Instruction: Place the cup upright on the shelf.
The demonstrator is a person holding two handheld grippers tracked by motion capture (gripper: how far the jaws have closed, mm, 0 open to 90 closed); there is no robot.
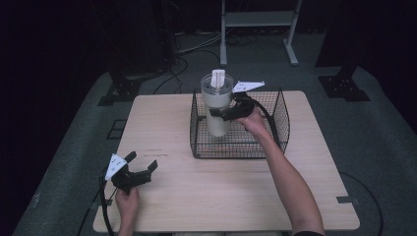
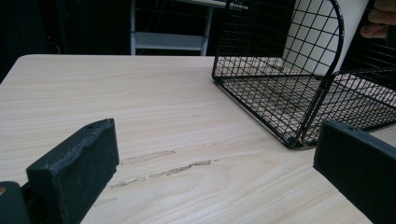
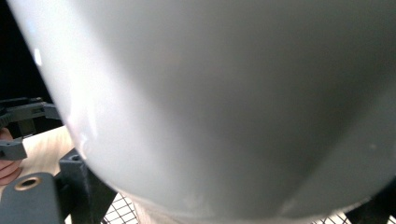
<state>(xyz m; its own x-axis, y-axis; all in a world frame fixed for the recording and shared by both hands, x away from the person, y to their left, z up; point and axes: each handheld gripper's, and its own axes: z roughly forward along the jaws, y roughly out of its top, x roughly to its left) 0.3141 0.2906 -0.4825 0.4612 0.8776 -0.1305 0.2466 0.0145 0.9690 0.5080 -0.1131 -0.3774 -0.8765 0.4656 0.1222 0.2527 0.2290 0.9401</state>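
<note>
We look down on a pale wooden table (image 1: 196,196) with a black wire basket (image 1: 280,123) standing toward its far side. Inside the basket a tall whitish tumbler (image 1: 216,101) stands upright, with a clear lid and a white piece sticking up from its top. Our right gripper (image 1: 223,114) reaches over the basket's near rim and its jaws close around the tumbler's middle. Our left gripper (image 1: 142,164) rests on the table near the front left corner, well apart from the basket, its jaws spread with nothing between them. Cables trail on the dark floor (image 1: 74,147) beyond.
</note>
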